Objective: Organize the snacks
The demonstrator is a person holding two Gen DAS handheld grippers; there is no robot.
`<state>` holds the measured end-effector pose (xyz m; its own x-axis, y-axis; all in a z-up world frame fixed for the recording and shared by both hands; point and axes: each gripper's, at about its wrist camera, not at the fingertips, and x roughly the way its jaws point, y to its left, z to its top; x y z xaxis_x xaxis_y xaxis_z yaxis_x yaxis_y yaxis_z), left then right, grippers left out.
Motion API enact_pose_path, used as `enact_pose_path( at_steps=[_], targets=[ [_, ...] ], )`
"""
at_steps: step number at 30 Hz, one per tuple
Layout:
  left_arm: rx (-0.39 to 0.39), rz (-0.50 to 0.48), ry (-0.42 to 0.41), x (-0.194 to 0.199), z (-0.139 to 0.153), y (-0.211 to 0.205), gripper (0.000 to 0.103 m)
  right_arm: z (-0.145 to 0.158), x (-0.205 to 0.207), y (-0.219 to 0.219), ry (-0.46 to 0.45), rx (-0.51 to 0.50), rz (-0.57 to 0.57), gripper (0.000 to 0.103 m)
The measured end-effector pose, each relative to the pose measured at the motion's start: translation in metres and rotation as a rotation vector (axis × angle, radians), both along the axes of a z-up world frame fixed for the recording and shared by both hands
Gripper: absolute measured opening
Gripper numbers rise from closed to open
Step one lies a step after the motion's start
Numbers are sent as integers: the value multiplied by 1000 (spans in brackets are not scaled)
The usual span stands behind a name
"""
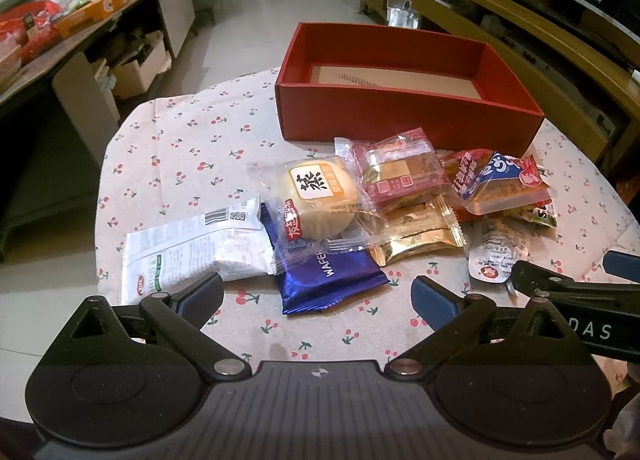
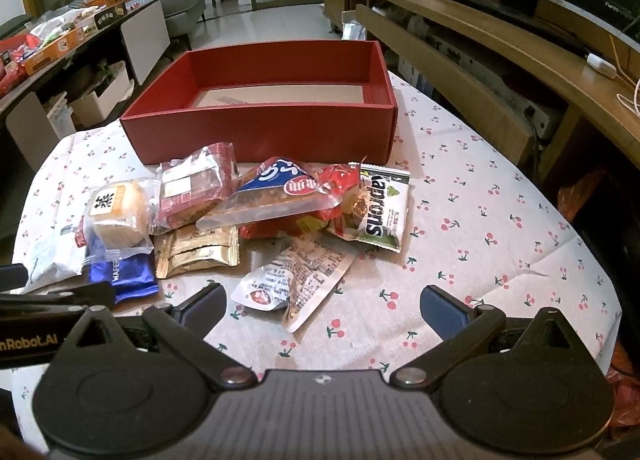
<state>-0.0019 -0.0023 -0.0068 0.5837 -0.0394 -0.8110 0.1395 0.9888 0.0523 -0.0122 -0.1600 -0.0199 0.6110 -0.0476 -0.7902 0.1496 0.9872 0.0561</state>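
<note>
Plainly, from the left wrist view, the left gripper point(image 1: 318, 292) hangs with jaws spread and empty just short of the blue foil wafer packet point(image 1: 326, 274), which lies in front of the open red cardboard box point(image 1: 400, 115), probably the intended container, as its visible floor looks bare. From the right wrist view, the right gripper point(image 2: 323, 300) is likewise spread and empty before the crumpled white printed sachet point(image 2: 294, 280), nearest of the heap piled before that box.
</note>
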Motion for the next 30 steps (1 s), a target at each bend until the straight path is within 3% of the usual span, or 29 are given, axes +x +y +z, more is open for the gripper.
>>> enact_pose_path(
  at_steps=[30],
  targets=[
    [-11, 10, -12, -1, 1, 9, 101, 1, 5, 6, 2, 11, 26, 103]
  ],
)
